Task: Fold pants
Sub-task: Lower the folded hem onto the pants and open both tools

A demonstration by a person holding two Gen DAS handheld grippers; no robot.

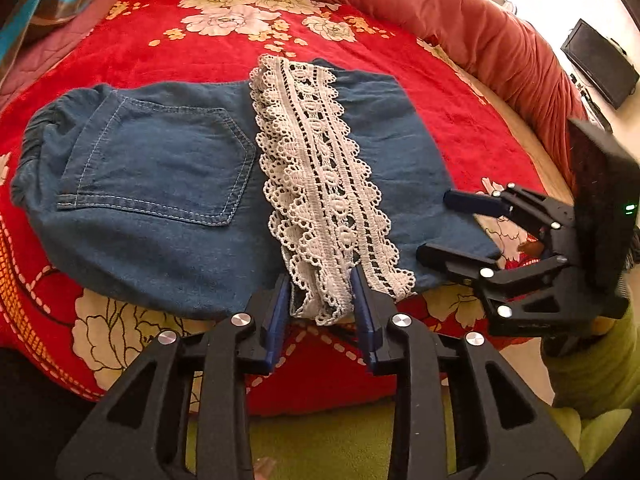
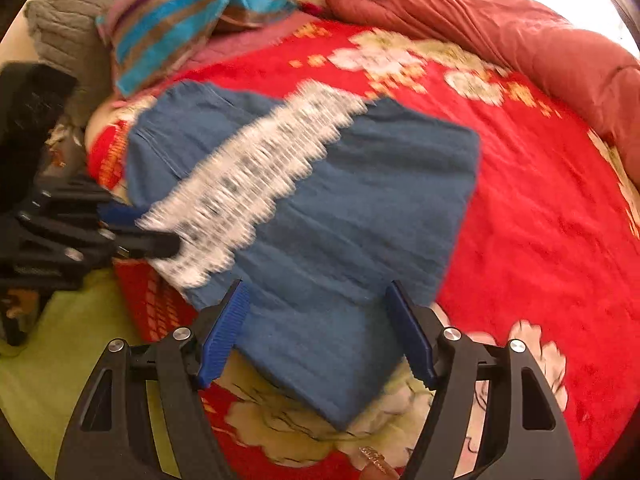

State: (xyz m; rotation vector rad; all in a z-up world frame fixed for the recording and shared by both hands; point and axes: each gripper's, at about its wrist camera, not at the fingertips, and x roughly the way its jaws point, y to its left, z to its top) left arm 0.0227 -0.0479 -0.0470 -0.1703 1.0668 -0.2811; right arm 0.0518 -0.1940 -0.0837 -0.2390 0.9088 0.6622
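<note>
Both fingers (image 1: 362, 300) astride pants (image 1: 160, 184) edge

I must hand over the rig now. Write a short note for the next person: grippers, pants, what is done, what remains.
Left gripper: fingers close around the near end of the white lace trim; whether they pinch it is unclear.
Right gripper: open, empty, over the near corner of the denim pants.
Pants lie on the red floral blanket, already folded over, lace on top.
Left: finish the folds and release.
</note>
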